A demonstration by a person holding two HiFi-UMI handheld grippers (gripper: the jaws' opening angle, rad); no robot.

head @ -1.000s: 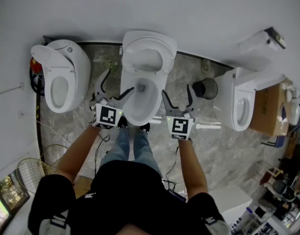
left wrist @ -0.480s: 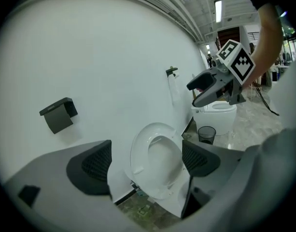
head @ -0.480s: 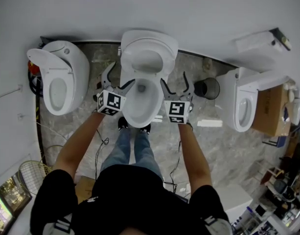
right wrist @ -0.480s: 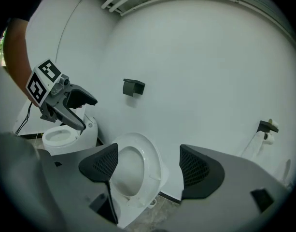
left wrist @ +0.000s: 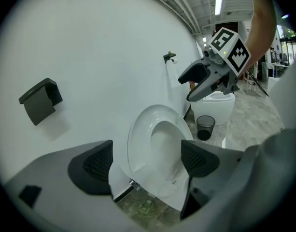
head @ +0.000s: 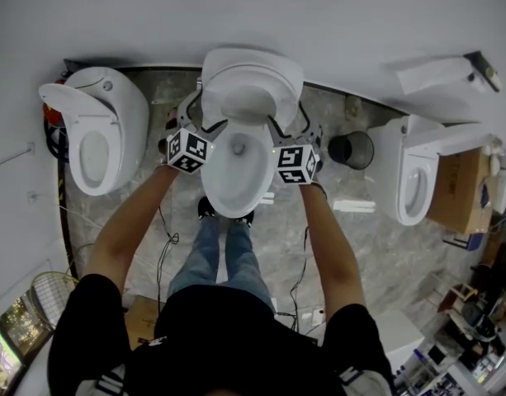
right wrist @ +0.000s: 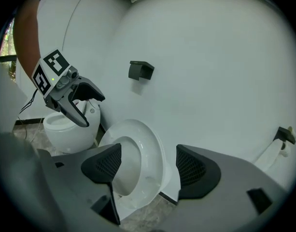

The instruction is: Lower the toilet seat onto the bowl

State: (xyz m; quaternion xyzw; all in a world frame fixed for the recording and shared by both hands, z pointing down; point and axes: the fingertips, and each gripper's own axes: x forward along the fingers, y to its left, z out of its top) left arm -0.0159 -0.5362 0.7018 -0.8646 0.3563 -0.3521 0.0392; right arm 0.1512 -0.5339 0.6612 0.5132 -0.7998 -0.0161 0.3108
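Flanking the raised toilet seat point(head: 251, 85), my left gripper point(head: 199, 115) and right gripper point(head: 290, 122) sit at its 2 sides. It stands upright against the wall point(head: 343, 15) above the bowl point(head: 236, 176), between spread jaws that have just been closing, not yet pinched.

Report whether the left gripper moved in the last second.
Yes. The left gripper slid along the bowl toward the wall; its jaws have just narrowed, the raised seat between them, ungripped.

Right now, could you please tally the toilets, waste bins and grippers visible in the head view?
Toilets: 3 (middle toilet, toilet at picture left, toilet at picture right)
Waste bin: 1
Grippers: 2 (left gripper, right gripper)
Total: 6
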